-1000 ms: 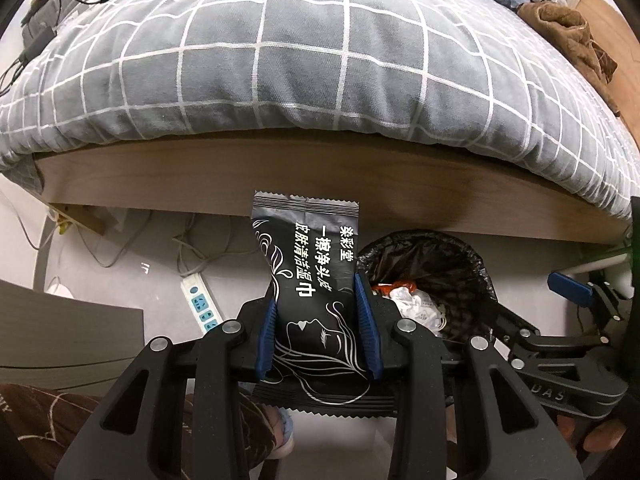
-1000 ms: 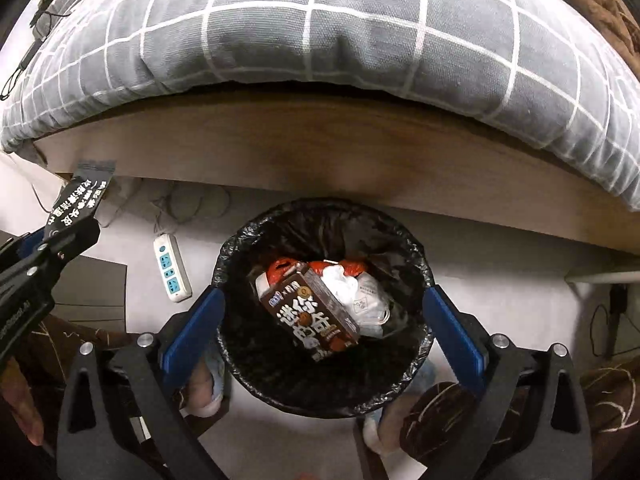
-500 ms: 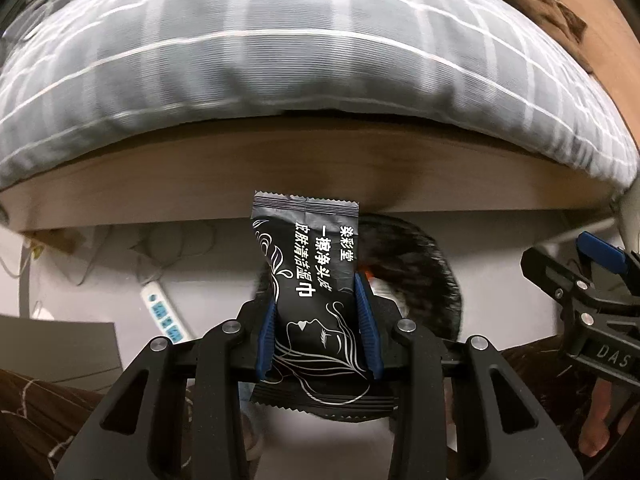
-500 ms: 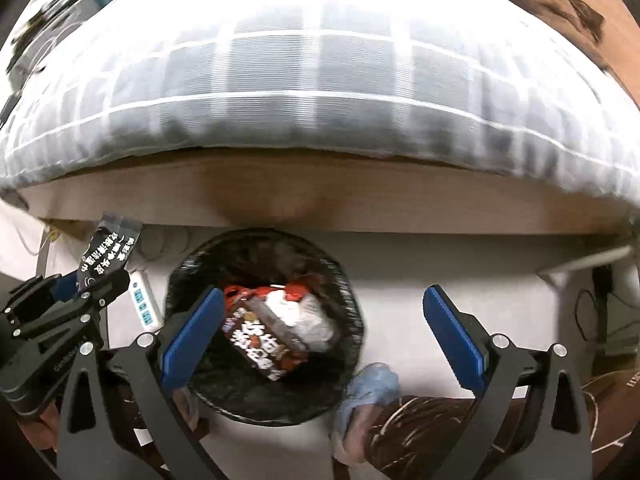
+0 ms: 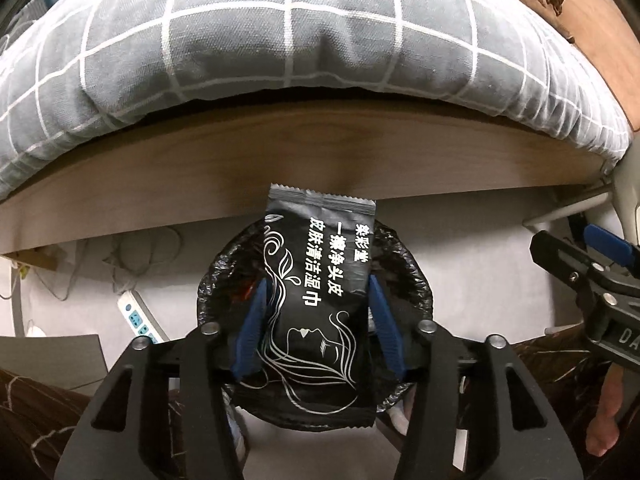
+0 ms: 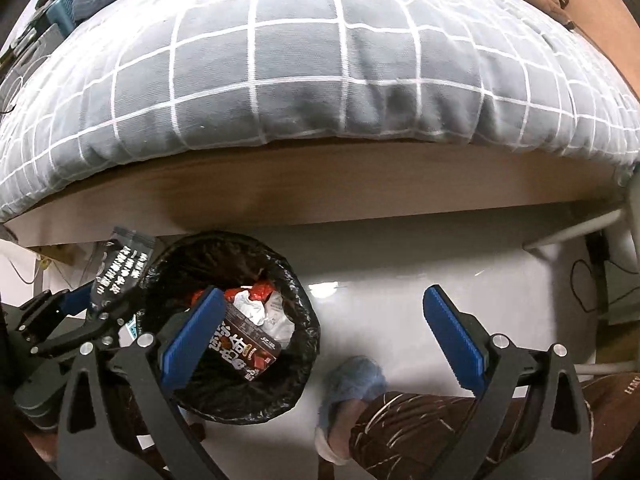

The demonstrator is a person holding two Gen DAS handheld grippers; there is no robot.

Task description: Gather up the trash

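Trash first: the black wet-wipe packet [image 5: 320, 300] stands upright between the blue pads of my left gripper [image 5: 318, 320], and those jaws have just been opening. A sliver of space now shows between each pad and the packet's edges, where a second ago the pads pinched it tight, so I judge the packet is let go or about to slip. It has not visibly dropped yet; its crimped top edge reaches up in front of the wooden bed frame [image 5: 320, 160]. Directly beneath the packet sits the bin with the black liner [image 5: 412, 280], which a second ago lay off to the right of my fingers, so I have carried the packet over the opening. From the right wrist view the packet looks to hang at the bin's left rim rather than dead centre, so it could clip the liner as it falls. My right gripper [image 6: 324, 344] stands wide open with nothing in it, off to the right side of the bin over the pale floor [image 6: 400, 280], having left its place above the bin. Inside the bin I see a brown carton [image 6: 248, 344] with crumpled white and red wrappers. Beyond, the grey checked duvet [image 5: 280, 40] hangs over the frame, and a power strip [image 5: 136, 316] lies on the floor to the bin's left.
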